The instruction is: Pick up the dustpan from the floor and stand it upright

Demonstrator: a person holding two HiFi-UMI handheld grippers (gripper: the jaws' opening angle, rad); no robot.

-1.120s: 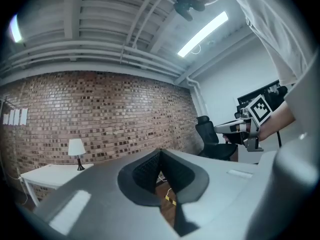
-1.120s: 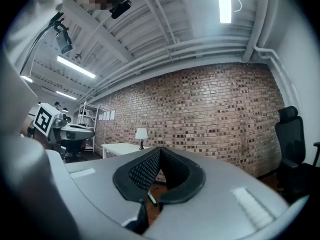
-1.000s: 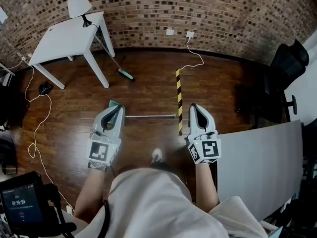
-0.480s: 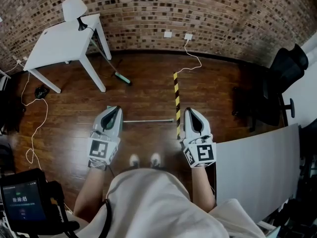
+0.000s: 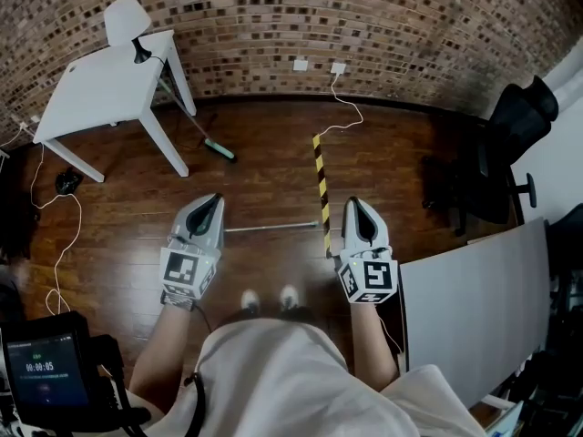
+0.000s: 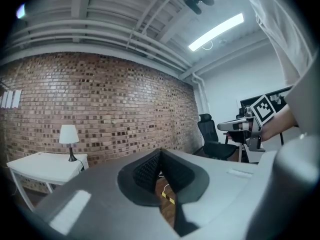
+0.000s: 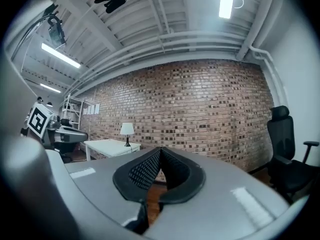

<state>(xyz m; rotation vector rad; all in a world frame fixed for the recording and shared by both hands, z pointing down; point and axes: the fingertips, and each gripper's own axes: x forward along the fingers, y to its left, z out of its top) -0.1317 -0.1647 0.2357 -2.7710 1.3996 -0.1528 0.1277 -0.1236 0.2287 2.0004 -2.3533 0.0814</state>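
Observation:
The dustpan lies flat on the wooden floor. Only its long grey handle [image 5: 273, 228] shows, running between my two grippers; its pan end is hidden behind the left gripper. My left gripper [image 5: 206, 209] is held level above that end, shut, with nothing between its pads. My right gripper [image 5: 358, 211] hovers near the handle's other end, also shut and empty. In the left gripper view the shut jaws [image 6: 160, 157] face the brick wall, and in the right gripper view the shut jaws [image 7: 160, 155] do the same.
A broom with a teal head [image 5: 219, 149] leans on a white table [image 5: 96, 89] with a lamp [image 5: 126, 16]. Black-and-yellow tape [image 5: 321, 182] runs across the floor. An office chair [image 5: 501, 139] and a grey board [image 5: 474, 294] stand at right. Cables [image 5: 56, 226] trail at left.
Both grippers have sunk a little and the view has shifted. The teal pan edge that showed beside the left gripper's tip is now hidden behind it. Both stay shut.

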